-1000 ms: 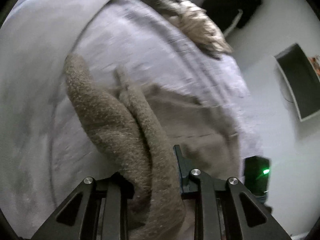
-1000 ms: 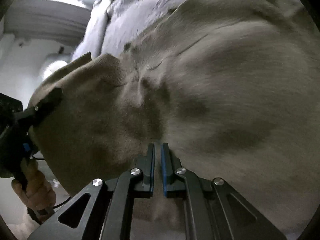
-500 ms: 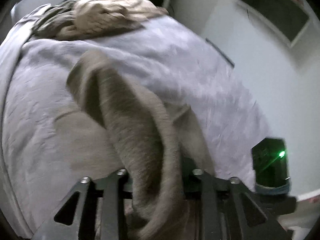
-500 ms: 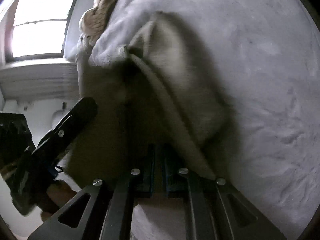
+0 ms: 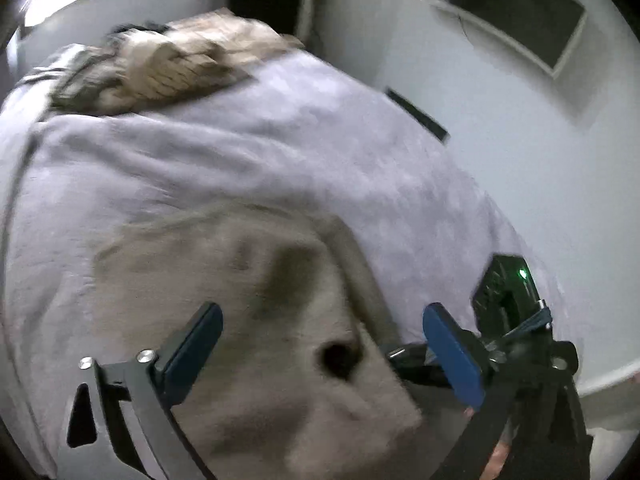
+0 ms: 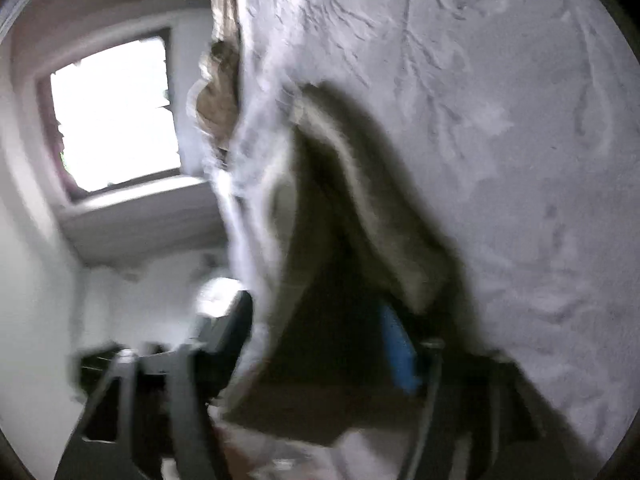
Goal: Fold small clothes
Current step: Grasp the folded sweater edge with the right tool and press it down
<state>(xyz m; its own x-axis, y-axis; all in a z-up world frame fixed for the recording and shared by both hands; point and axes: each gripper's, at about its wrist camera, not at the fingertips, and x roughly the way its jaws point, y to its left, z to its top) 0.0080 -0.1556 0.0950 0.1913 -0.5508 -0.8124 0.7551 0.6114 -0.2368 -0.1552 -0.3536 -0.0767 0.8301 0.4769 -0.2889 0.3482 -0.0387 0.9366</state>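
Garment [image 6: 332,264] blurred, cut off below

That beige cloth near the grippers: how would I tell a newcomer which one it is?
Start at the bed with its pale lilac cover. Far back lies a rumpled tan heap; skip that. The beige cloth is the flat, fuzzy piece spread at the near edge, under the left gripper, whose blue-padded jaws have just opened.
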